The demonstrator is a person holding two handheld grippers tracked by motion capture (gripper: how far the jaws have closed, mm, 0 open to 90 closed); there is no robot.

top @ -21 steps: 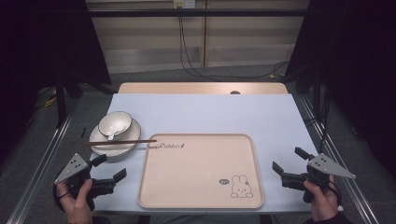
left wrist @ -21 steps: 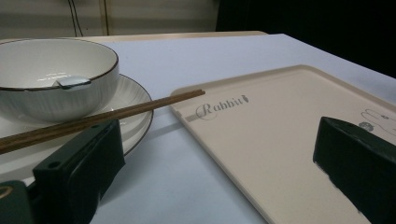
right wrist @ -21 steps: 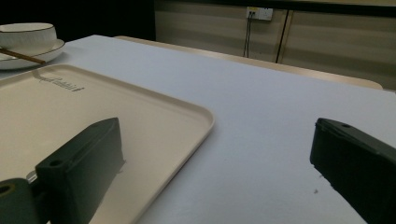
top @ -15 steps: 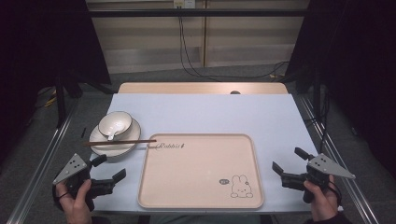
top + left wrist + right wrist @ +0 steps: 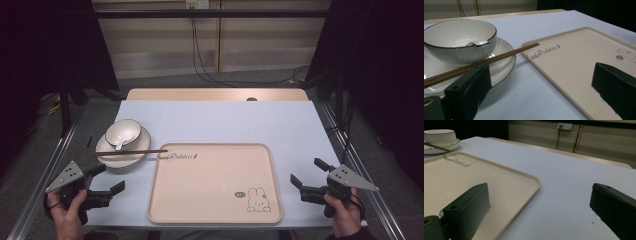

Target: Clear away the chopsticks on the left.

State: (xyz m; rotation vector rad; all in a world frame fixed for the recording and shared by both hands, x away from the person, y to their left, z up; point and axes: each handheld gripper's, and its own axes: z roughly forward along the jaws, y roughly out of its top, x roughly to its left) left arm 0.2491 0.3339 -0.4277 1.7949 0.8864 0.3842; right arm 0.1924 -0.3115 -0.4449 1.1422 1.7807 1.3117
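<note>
At lower left of the high view: the left gripper (image 5: 107,180) rests low near the bench's front edge, jaws released and spread wide, nothing between them.
Right gripper: at lower right, the right gripper (image 5: 306,178) sits just off the tray's right rim, jaws likewise released and empty.
Nearest things: the chopsticks (image 5: 127,152) lie across the plate (image 5: 107,156), their tips reaching to the tray (image 5: 215,220); the bowl (image 5: 123,132) with a spoon (image 5: 118,145) inside stands on that plate, left of centre.
Chopstick risk: in the left gripper view the chopsticks (image 5: 486,61) pass just above the left-hand jaw; I judge a careless lift or sweep would knock them off the plate and send them rolling.
Bowl risk: a hard nudge on the plate (image 5: 504,65) could likely slide bowl (image 5: 459,40) and spoon (image 5: 477,43) together.
Tray risk: catching the raised rim of the tray (image 5: 534,183) could shift or tilt it.
Edges: plate sits close to the bench's (image 5: 225,120) left side; both hands hover at its front edge.
Open room: wide bare bench beyond the tray and to its right; the tray's surface is free.
</note>
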